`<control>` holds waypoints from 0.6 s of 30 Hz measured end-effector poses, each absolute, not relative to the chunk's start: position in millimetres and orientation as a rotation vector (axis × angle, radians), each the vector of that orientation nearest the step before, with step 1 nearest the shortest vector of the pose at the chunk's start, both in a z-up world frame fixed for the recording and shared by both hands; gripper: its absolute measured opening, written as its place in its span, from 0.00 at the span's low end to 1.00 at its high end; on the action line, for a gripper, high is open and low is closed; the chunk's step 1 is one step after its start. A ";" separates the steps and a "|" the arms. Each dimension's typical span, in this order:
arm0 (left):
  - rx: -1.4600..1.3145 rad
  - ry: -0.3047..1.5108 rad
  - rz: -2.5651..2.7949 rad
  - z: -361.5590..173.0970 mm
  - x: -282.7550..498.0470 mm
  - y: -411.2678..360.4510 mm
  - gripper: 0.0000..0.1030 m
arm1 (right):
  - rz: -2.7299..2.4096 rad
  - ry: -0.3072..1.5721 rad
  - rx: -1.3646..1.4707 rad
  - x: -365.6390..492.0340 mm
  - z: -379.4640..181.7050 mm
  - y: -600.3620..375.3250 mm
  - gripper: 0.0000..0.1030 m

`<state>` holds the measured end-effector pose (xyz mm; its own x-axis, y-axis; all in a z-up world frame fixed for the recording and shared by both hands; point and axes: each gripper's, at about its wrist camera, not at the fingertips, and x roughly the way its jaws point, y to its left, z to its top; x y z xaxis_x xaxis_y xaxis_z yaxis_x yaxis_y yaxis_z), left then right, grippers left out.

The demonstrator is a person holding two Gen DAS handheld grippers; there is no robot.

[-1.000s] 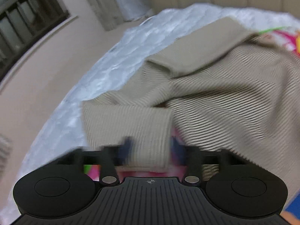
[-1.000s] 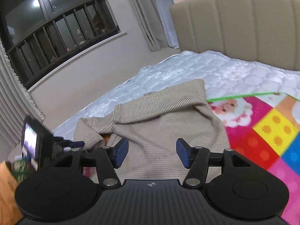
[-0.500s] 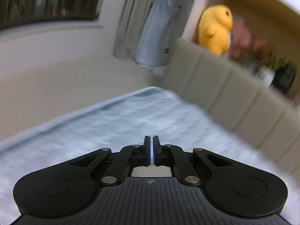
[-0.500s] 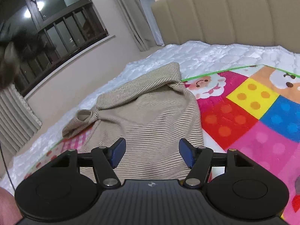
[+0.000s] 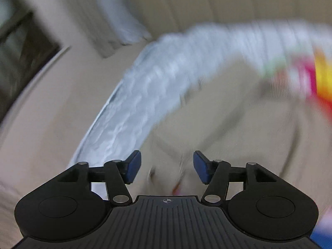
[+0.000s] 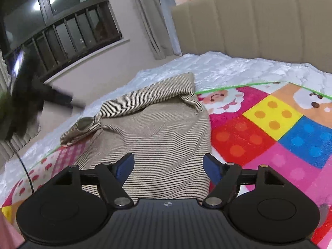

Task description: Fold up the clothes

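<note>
the left wrist view is heavily motion-blurred: the white quilt (image 5: pixel 157 95) and beige garment (image 5: pixel 238 128) smear into streaks, while only the left gripper (image 5: pixel 167 167) stays sharp. the right wrist view is crisp and evenly lit by soft indoor light, with faint shadows. a lamp glare (image 6: pixel 44 1) reflects in the dark window (image 6: pixel 62 27) far left. a dark blurred shape (image 6: pixel 22 95) streaks at the left edge. fisheye bending curves the headboard (image 6: pixel 259 20).

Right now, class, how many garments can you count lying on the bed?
1. The striped beige sweater lies rumpled on the colourful play mat, its upper part reaching onto the white quilt. Others may be hidden out of view.
</note>
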<state>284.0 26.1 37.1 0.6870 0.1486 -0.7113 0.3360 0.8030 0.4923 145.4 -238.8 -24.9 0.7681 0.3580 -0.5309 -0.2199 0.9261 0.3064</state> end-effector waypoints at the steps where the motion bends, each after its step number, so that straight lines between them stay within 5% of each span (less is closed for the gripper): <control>1: 0.735 0.829 -0.123 24.8 273.9 27.2 0.70 | 0.315 0.618 0.235 144.6 -23.2 -238.9 0.72; 10: 1.065 0.900 -0.124 -64.4 250.5 44.0 0.75 | 0.305 0.595 0.203 129.6 -0.6 -233.5 0.72; 11: 1.065 0.895 -0.108 -67.4 255.3 43.9 0.69 | 0.297 0.595 0.200 127.4 2.1 -234.3 0.72; 13: 1.035 0.892 -0.064 -66.7 266.0 47.3 0.34 | 0.281 0.592 0.197 123.6 6.7 -236.8 0.73; 14: 1.004 0.893 -0.040 -62.9 271.6 50.3 0.09 | 0.271 0.589 0.198 122.6 8.5 -239.1 0.73; 18: 0.793 0.852 0.029 -19.7 287.6 71.1 0.08 | 0.237 0.583 0.210 121.8 11.6 -246.4 0.73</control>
<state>287.6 71.1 -19.7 0.6759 0.3242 -0.6619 0.2787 0.7189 0.6368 121.8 -246.4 11.6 0.8090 0.2792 -0.5173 -0.1612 0.9516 0.2616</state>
